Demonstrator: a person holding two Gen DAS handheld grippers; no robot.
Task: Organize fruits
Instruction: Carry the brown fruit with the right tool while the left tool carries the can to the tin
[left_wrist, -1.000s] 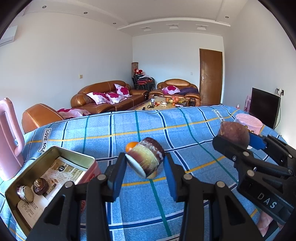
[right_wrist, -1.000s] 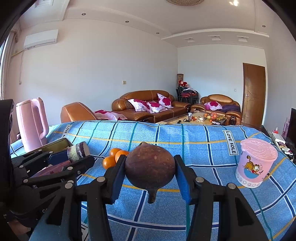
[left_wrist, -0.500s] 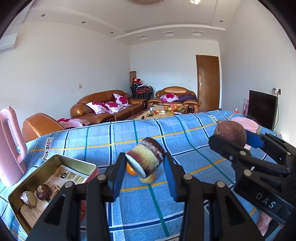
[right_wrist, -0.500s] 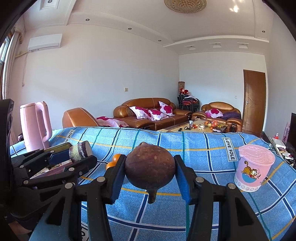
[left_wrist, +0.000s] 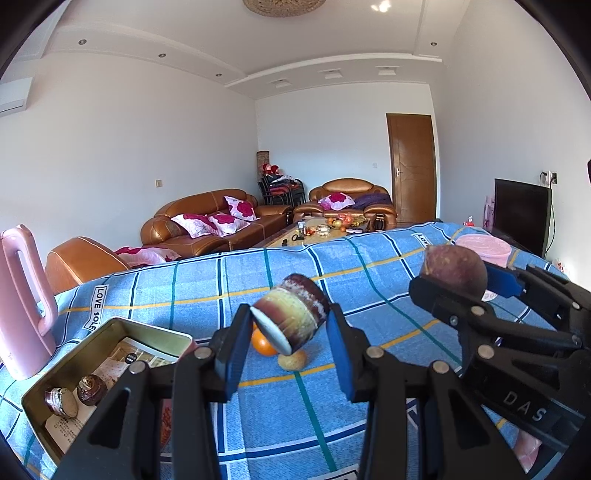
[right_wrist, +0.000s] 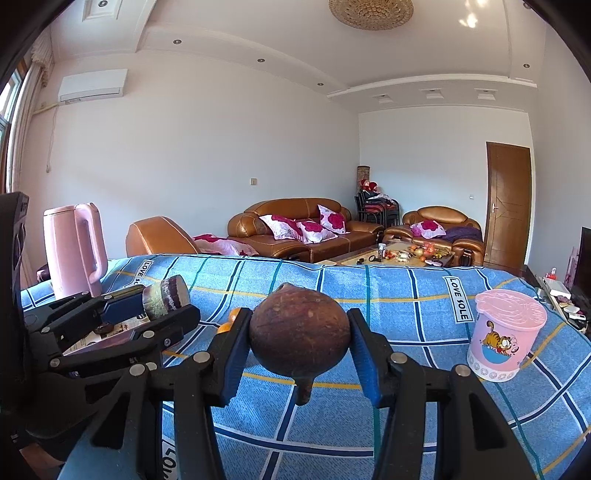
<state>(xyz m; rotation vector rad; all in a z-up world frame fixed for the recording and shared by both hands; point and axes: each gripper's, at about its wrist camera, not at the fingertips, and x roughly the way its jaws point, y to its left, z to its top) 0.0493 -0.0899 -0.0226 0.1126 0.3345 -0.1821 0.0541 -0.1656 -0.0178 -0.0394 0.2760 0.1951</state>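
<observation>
My left gripper (left_wrist: 290, 332) is shut on a brown and yellow glazed cup (left_wrist: 291, 317), held tilted above the blue checked cloth (left_wrist: 258, 280). My right gripper (right_wrist: 300, 341) is shut on a round brown fruit (right_wrist: 300, 332) with a stem pointing down; it also shows in the left wrist view (left_wrist: 456, 269). An orange (left_wrist: 263, 344) and a tan fruit (left_wrist: 292, 361) lie on the cloth below the cup. An open metal tin (left_wrist: 110, 354) at the left holds two small brown items (left_wrist: 75, 395) on a paper sheet.
A pink kettle (right_wrist: 75, 247) stands at the table's left edge. A pink cartoon tub (right_wrist: 504, 339) stands at the right. Sofas, a coffee table and a door lie beyond the table.
Both grippers have risen and tilted upward, each keeping its hold; more ceiling shows and the table sits lower in both views.
</observation>
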